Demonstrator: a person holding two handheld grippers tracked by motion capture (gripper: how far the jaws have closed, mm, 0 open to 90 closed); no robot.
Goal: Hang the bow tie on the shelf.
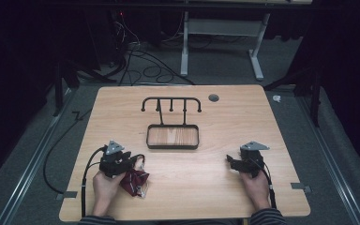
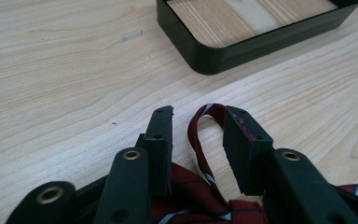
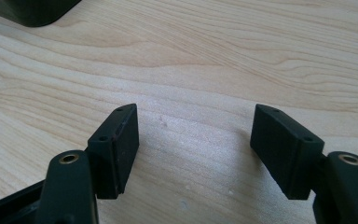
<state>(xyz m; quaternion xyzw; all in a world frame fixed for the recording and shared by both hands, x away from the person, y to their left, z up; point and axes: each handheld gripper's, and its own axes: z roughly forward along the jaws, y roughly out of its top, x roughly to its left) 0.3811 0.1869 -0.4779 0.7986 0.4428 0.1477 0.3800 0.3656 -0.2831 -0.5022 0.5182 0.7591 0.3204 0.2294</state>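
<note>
Two hands come in at the near edge, one claw in each. Largest of all is the one wooden counter [image 1: 187, 187], pale and rounded at the corners, with its far edge toward a grey floor strewn with cables. On it stands one black rack [image 1: 171, 104], a curved top bar with hooks hanging from it on two thin uprights, rising out of one shallow black tray [image 1: 172, 146] with a wood-grain floor; how many hooks there are is hard to count from the high view. In the left gripper view a single rounded corner of that tray [image 2: 214, 56] shows, the rest cut off by the frame.

Near left, the left claw [image 1: 137, 161] sits over one dark red striped cloth [image 1: 133, 182], crumpled on the counter just beside the hand [image 1: 104, 185]. From its own camera, the left claw [image 2: 196, 122] has its jaws partly spread, with a loop of the red cloth [image 2: 200, 140] standing between them, touching the right-hand jaw at its tip; whether it is truly pinched I cannot tell. What the cloth is, and what the pale bits at its edge are, I cannot make out.

Near right, well apart from the cloth, the right claw [image 1: 229, 161] rests in the other hand [image 1: 257, 187]. In its own view the right claw [image 3: 196, 126] is spread wide over bare wood.

One small grey disc [image 1: 213, 98] lies near the far edge of the counter.
</note>
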